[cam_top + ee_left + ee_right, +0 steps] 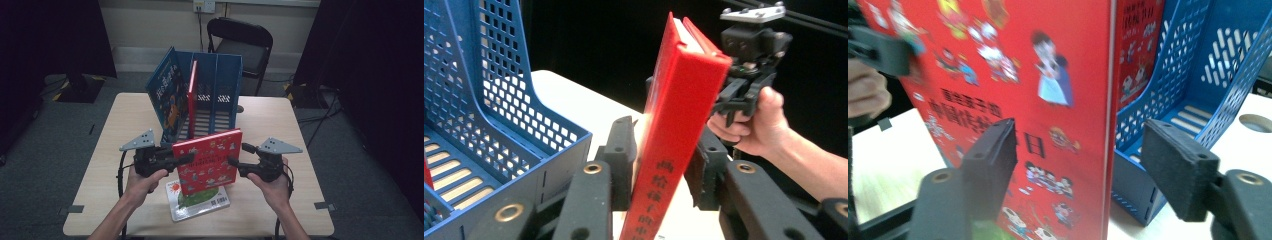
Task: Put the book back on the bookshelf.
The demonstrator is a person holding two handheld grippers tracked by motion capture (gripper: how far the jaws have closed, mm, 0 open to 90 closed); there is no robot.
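A red picture book (210,160) stands upright over the table's front middle, between both grippers. My left gripper (187,159) is shut on its left edge; in the left gripper view the two jaws clamp the red spine (674,130). My right gripper (239,154) is open at the book's right edge. In the right gripper view its pads (993,155) stand wide apart, with the cover (1023,75) and its edge between them. The left gripper's jaw (878,50) shows blurred at the far side of the book.
A blue slotted file rack (220,80) stands behind the held book, holding a blue book (165,92) at its left and another red book (192,95). A white and green book (200,202) lies flat near the table's front edge. A black chair (245,45) stands beyond the table (280,125).
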